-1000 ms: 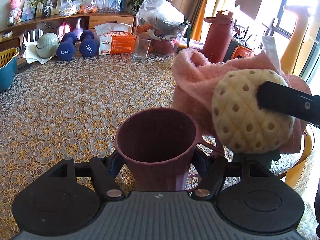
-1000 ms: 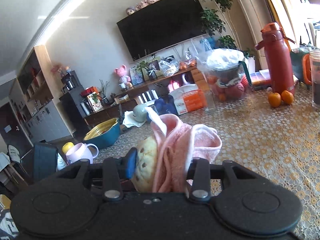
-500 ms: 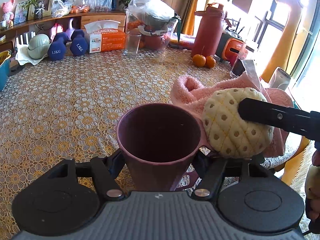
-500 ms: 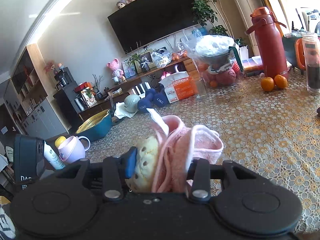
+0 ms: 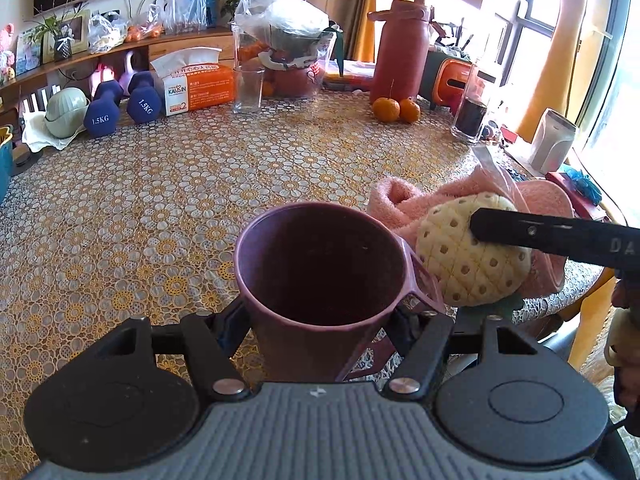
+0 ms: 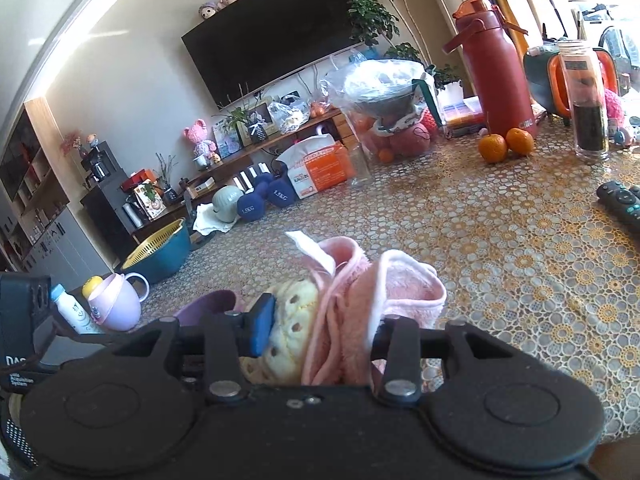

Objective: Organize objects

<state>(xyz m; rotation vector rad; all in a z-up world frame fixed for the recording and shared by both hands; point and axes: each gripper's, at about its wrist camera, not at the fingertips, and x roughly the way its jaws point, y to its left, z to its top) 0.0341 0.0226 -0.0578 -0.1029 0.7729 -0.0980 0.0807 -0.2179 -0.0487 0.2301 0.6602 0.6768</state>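
Note:
My left gripper [image 5: 320, 316] is shut on a dark purple cup [image 5: 320, 264] and holds it upright above the lace-covered table [image 5: 160, 200], handle to the right. My right gripper [image 6: 320, 328] is shut on a pink towel [image 6: 360, 300] with a yellow pineapple-shaped pad [image 6: 288, 320]. In the left wrist view the towel [image 5: 404, 204] and the pad [image 5: 472, 264] sit just right of the cup, with the right gripper's finger [image 5: 552, 236] across the pad. The cup's rim [image 6: 208, 304] shows left of the pad in the right wrist view.
At the table's far side stand a red flask [image 5: 400, 44], two oranges [image 5: 396, 110], a glass [image 5: 248, 90], a tissue box [image 5: 196, 88], blue dumbbells [image 5: 120, 106] and a bagged pitcher [image 5: 288, 52]. A remote [image 6: 620, 200] lies at the right. A pink mug [image 6: 116, 300] and a teal basket [image 6: 160, 248] are at the left.
Both grippers have drawn back and lower, so more of the table shows. The towel and pad have come down closer beside the cup. Both grips are unchanged.

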